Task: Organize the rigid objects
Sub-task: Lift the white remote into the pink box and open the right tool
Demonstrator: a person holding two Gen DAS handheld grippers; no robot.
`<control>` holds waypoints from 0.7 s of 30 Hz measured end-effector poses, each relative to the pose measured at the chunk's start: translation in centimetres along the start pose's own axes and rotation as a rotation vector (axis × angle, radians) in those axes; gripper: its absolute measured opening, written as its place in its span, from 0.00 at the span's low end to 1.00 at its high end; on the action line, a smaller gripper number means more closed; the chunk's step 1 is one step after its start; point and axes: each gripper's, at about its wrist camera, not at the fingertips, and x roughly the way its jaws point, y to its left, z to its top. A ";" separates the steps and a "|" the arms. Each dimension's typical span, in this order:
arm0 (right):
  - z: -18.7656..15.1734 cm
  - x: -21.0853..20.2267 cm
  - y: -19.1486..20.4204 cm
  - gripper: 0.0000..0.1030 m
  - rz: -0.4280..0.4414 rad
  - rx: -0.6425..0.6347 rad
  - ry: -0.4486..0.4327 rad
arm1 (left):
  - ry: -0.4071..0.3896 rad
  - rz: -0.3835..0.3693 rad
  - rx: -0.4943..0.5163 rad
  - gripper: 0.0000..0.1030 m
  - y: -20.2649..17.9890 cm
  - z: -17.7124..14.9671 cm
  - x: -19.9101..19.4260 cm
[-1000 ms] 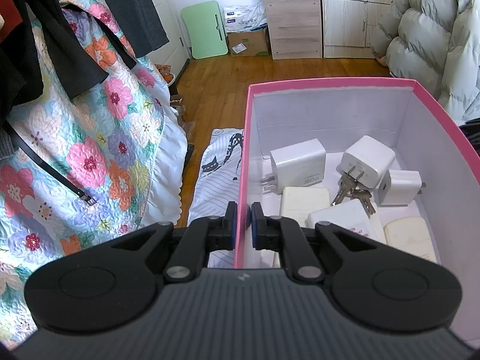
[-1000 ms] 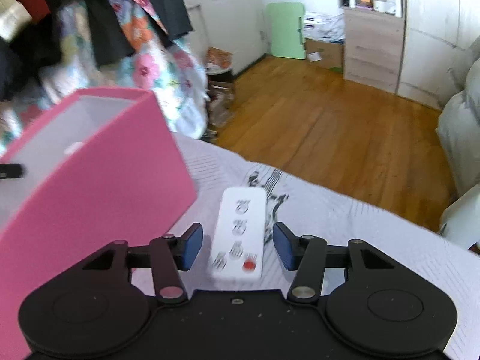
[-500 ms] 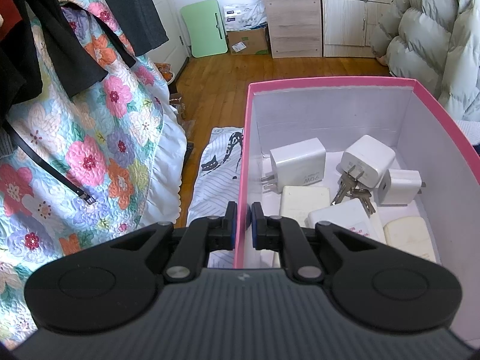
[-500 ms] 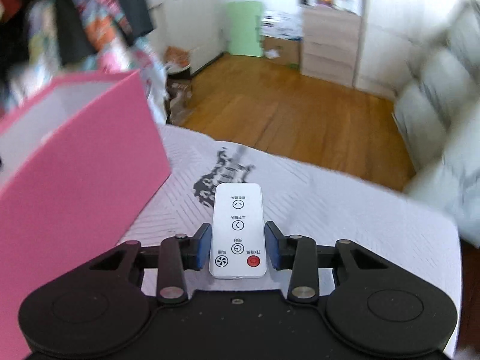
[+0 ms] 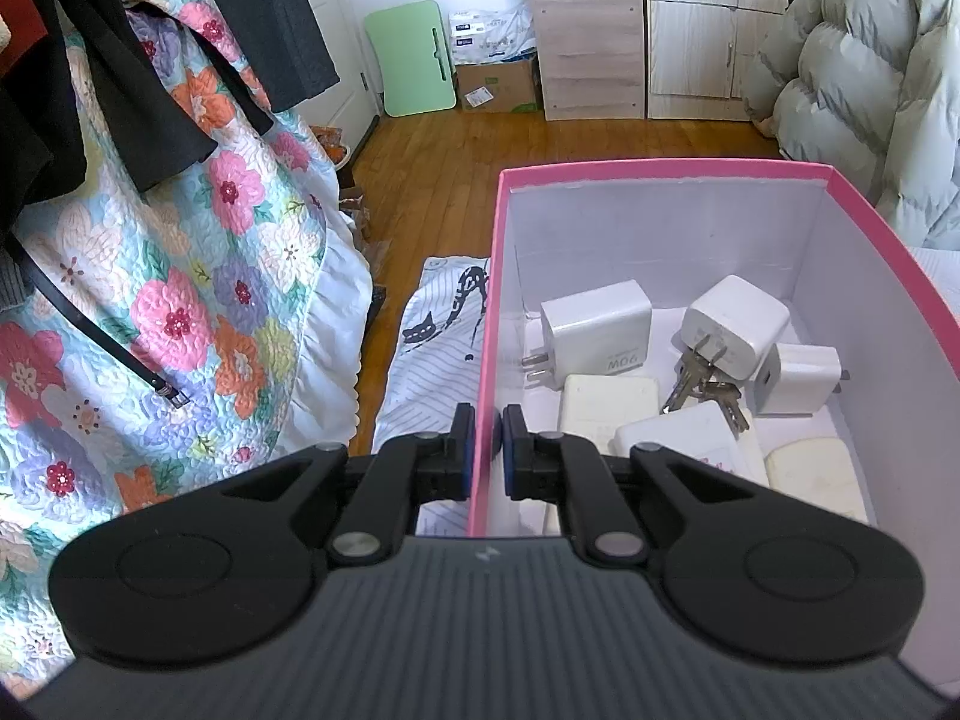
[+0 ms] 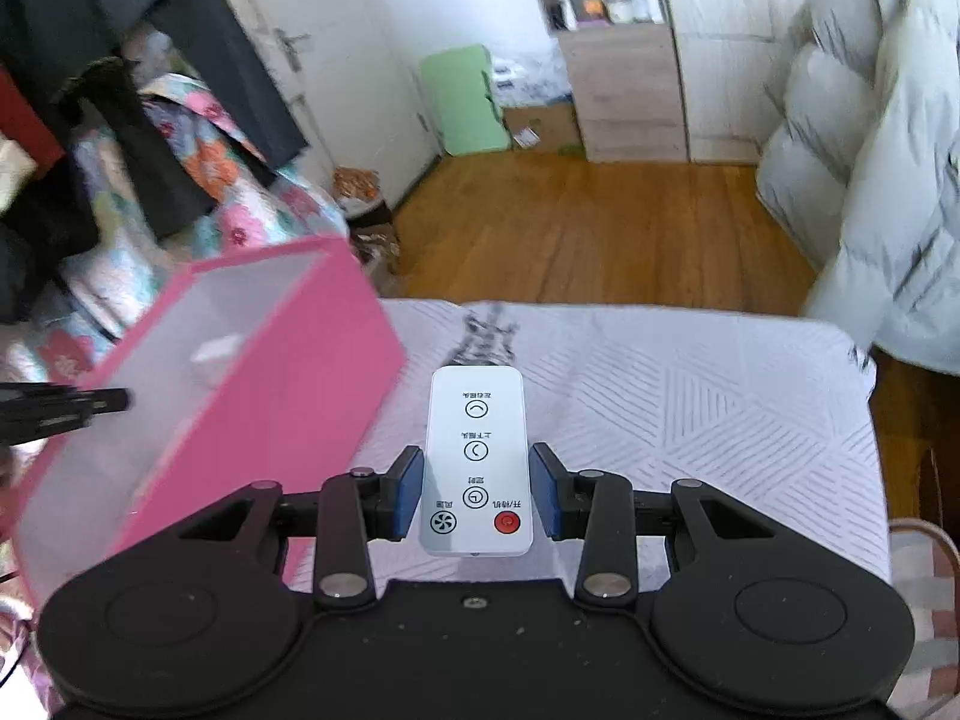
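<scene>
The left gripper [image 5: 485, 441] is clamped on the left wall of the pink box [image 5: 660, 170], one finger outside and one inside the wall. The box interior holds three white chargers [image 5: 595, 327], a bunch of keys [image 5: 699, 384] and several flat white blocks [image 5: 609, 411], all lying on the box floor. The right gripper [image 6: 477, 495] is closed on a white remote control [image 6: 477, 450], its blue pads [image 6: 410, 495] pressing both long edges at the button end. The remote points forward, held above the white patterned cover [image 6: 690, 396]. In the right wrist view, the pink box stands to the left of the remote, apart from it. A floral quilt [image 5: 180, 276] hangs at the left.
</scene>
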 end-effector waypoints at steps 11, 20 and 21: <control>0.7 -5.6 8.3 0.42 0.183 -0.129 -0.051 | -0.009 -0.016 -0.014 0.08 0.0 0.1 0.0; 1.3 -0.6 16.6 0.42 0.241 -0.402 0.077 | -0.010 -0.018 -0.027 0.07 0.0 0.1 0.1; 1.4 0.3 17.2 0.42 0.230 -0.429 0.097 | -0.010 -0.019 -0.029 0.07 0.1 0.0 0.2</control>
